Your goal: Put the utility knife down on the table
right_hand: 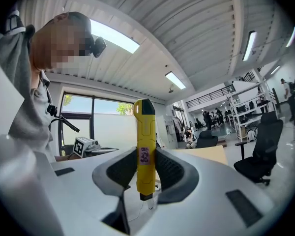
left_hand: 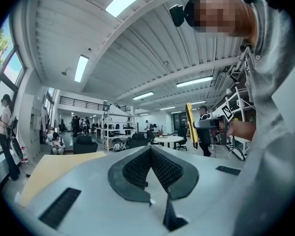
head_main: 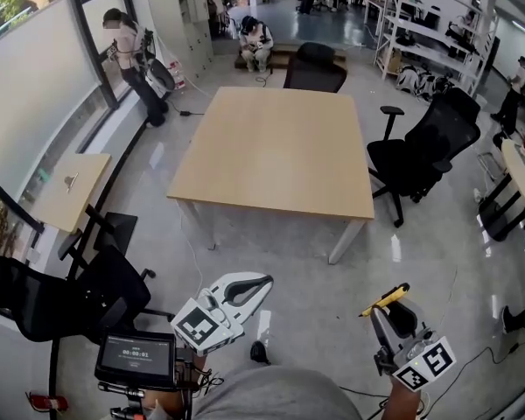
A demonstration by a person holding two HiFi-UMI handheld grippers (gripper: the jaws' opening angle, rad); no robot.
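A yellow utility knife [right_hand: 145, 146] with a black tip stands upright between the pads of my right gripper [right_hand: 146, 156], which is shut on it. From the head view the knife [head_main: 385, 299] sticks out of the right gripper [head_main: 388, 311] low at the right, held in the air over the floor, well short of the light wooden table [head_main: 280, 147]. My left gripper [head_main: 255, 285] is low at the left with its jaws together and nothing in them; in its own view the pads [left_hand: 137, 168] meet at the tip. It also shows the knife [left_hand: 189, 119] off to the right.
Black office chairs stand right of the table [head_main: 424, 147], behind it [head_main: 315, 68] and at my left [head_main: 61, 296]. A small side desk [head_main: 70, 191] sits by the window. A device with a screen [head_main: 136, 357] hangs near my left hand. People are at the far back.
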